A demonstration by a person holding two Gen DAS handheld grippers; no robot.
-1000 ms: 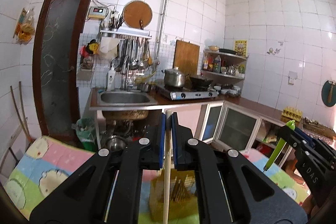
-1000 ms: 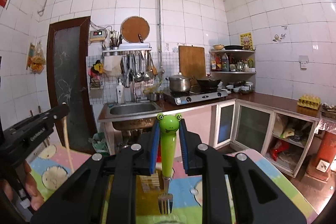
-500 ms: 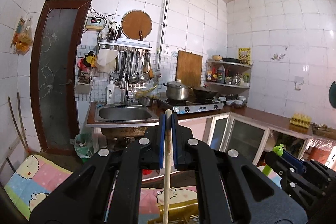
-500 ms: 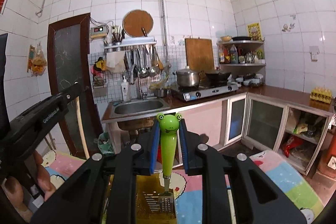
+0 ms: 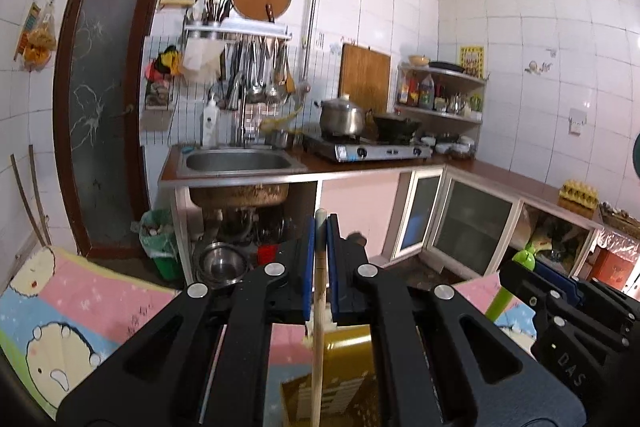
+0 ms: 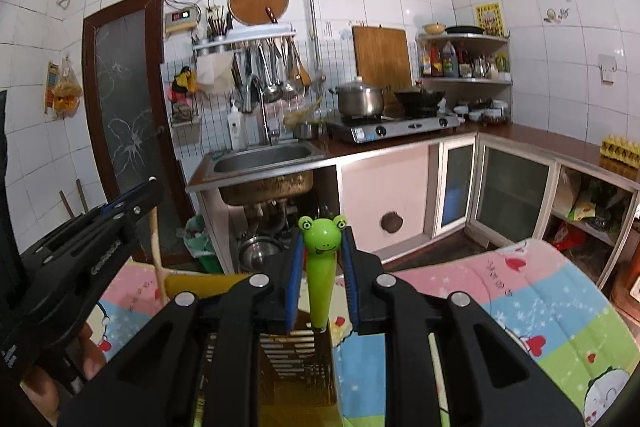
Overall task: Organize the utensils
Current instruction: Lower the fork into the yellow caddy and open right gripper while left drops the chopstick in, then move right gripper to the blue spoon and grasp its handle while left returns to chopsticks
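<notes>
My left gripper (image 5: 319, 227) is shut on a wooden chopstick (image 5: 317, 327), held upright with its lower end down in a yellow slotted utensil holder (image 5: 340, 375). My right gripper (image 6: 320, 239) holds a green frog-handled fork (image 6: 322, 267) upright; its jaws look slightly parted around the handle, and the tines reach into the yellow holder (image 6: 296, 355). The right gripper (image 5: 516, 273) shows at the right of the left wrist view. The left gripper (image 6: 132, 201) with the chopstick (image 6: 157, 251) shows at the left of the right wrist view.
The holder stands on a table with a colourful cartoon cloth (image 6: 520, 307). Behind are a sink counter (image 5: 240, 163), a gas stove with pots (image 5: 368, 147) and glass-door cabinets (image 5: 472, 223). A hand (image 6: 60, 367) holds the left gripper.
Both grippers have come lower toward the yellow holder. The fork tines and the chopstick end have gone down into it. The right jaws look a little wider around the fork handle.
</notes>
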